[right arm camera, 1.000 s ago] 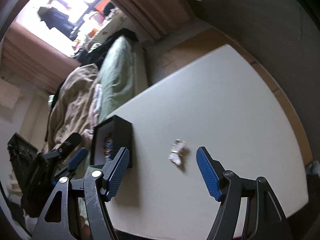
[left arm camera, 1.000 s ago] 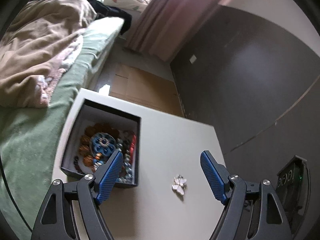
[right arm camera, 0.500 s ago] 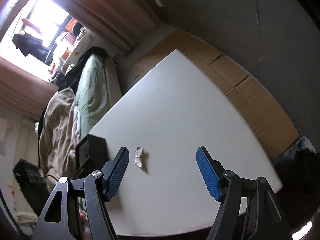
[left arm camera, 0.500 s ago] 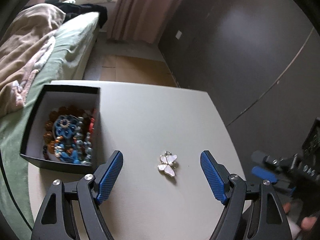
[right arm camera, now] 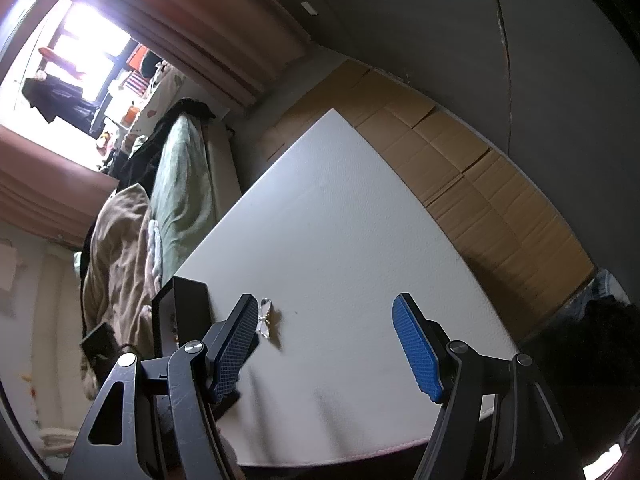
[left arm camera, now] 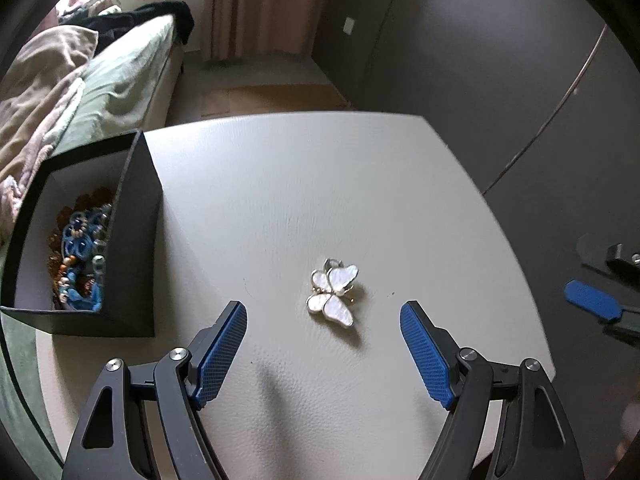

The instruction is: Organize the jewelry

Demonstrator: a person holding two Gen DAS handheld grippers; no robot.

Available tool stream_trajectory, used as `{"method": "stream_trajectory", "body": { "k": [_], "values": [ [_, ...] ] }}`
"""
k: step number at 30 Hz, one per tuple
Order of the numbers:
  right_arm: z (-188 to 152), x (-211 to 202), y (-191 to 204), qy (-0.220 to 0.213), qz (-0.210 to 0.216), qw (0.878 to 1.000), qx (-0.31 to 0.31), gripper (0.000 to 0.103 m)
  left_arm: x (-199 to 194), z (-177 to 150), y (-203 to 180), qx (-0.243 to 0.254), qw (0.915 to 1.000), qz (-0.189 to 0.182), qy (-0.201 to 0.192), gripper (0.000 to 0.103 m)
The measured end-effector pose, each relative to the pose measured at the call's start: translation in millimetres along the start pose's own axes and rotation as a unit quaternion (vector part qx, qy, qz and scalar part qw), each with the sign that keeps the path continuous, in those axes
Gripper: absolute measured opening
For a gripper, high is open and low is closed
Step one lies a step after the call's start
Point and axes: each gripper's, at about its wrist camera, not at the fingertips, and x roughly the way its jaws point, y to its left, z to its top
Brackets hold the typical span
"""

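One butterfly pendant (left arm camera: 333,293) lies mid-frame between the spread left gripper (left arm camera: 323,354); next, likely pinch it, carry to the jewelry box (left arm camera: 136,240) at left. Right gripper (right arm camera: 326,346) released.

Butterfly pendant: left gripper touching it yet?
Apart. The left wrist view shows the butterfly pendant lying on the table, bare surface separating it from both open fingers of the left gripper.
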Motion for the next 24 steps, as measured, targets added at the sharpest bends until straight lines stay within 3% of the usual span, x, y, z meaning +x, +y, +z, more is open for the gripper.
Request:
{"method": "stream_trajectory", "body": {
  "k": [6, 9, 11, 13, 15, 18, 24],
  "values": [
    [-1.2, 7.0, 3.5, 0.014, -0.008, 1.0, -0.011, 0.07, 13.9, 0.0, 4.6, -0.005, 0.9998, 0.006, 0.018, 0.075],
    [-2.3, 12.3, 7.3, 0.021, -0.012, 1.0, -0.016, 0.07, 14.1, 1.0, 3.1, 0.001, 0.9999, 0.012, 0.009, 0.072],
    [-2.6, 15.3, 8.1, 0.024, -0.014, 0.999, -0.02, 0.07, 14.4, 0.5, 2.0, 0.004, 0.9997, 0.023, 0.003, 0.06],
    [-2.7, 17.6, 8.8, 0.026, -0.017, 0.999, -0.022, 0.07, 15.2, 1.1, 1.0, 0.011, 0.9994, 0.034, 0.0, 0.031],
    [-2.3, 19.7, 9.7, 0.028, -0.02, 0.999, -0.024, 0.07, 16.4, 3.6, 5.3, 0.007, 0.9995, 0.032, 0.005, 0.009],
    [-1.2, 22.0, 9.6, 0.029, -0.025, 0.999, -0.026, 0.07, 16.4, 7.3, 16.8, -0.021, 0.9997, 0.012, 0.01, 0.002],
    [0.7, 30.8, 10.4, 0.035, -0.031, 0.999, -0.028, 0.07, 3.9, 13.7, 23.6, -0.037, 0.9992, -0.01, -0.007, 0.0]
  ]
}}
